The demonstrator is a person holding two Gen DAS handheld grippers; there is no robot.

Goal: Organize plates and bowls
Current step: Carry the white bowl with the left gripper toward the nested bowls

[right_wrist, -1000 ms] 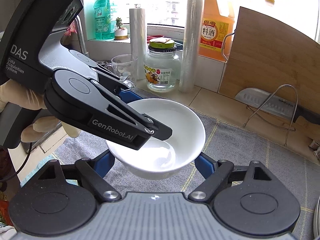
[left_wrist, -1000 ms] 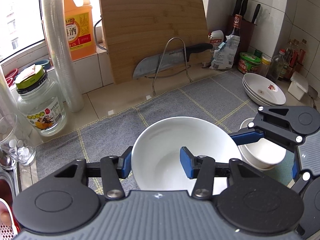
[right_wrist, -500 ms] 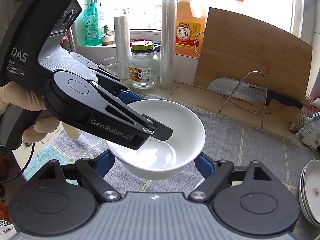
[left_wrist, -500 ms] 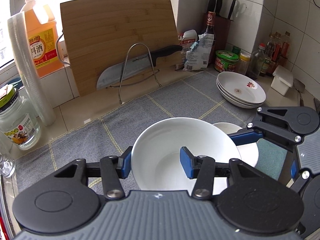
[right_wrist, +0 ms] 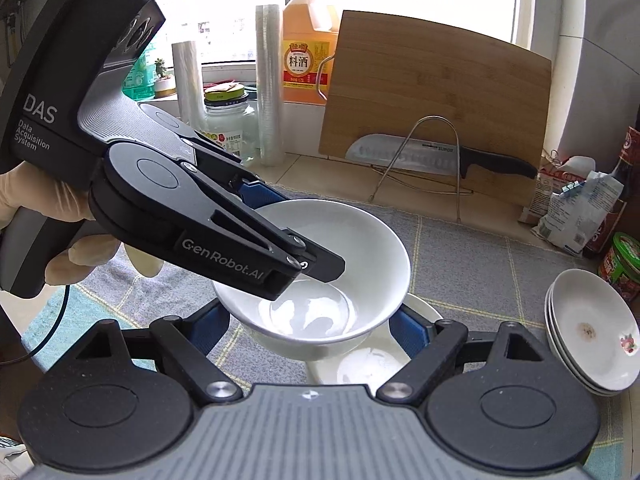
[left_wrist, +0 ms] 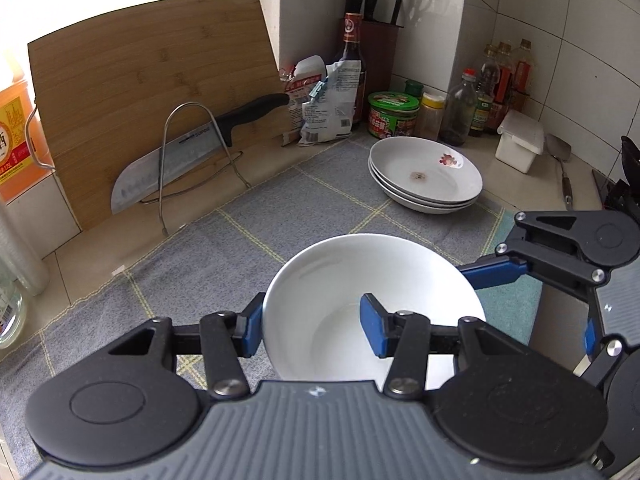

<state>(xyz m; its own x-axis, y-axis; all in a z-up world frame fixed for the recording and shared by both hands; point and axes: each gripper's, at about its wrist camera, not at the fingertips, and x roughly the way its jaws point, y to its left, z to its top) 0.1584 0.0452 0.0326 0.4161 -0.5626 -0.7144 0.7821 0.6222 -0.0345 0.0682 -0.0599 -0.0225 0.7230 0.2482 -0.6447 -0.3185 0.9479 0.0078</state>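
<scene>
A white bowl (left_wrist: 372,280) hangs above the grey mat, held from two sides. My left gripper (left_wrist: 312,328) is shut on its near-left rim, one blue pad outside and one inside. My right gripper (right_wrist: 308,328) grips the same bowl (right_wrist: 360,248) low across its outer wall, a blue pad on each side. One of its fingers (left_wrist: 492,272) shows at the bowl's right edge. A second white bowl (right_wrist: 372,360) stands on the mat right under the held one. A stack of three white plates (left_wrist: 424,176) lies at the far right; the top plate has a brown spot and a red flower.
A bamboo cutting board (left_wrist: 152,96) leans on the wall behind a wire rack holding a cleaver (left_wrist: 192,152). Bottles, a green-lidded tub (left_wrist: 394,120), bags and a knife block crowd the corner. A white box (left_wrist: 520,140) and spatula lie right. A gloved hand (right_wrist: 60,240) holds the left gripper.
Both grippers have carried the bowl to the right along the counter. The jar and glass have slid out of the left wrist view; the plates and the second bowl are nearer.
</scene>
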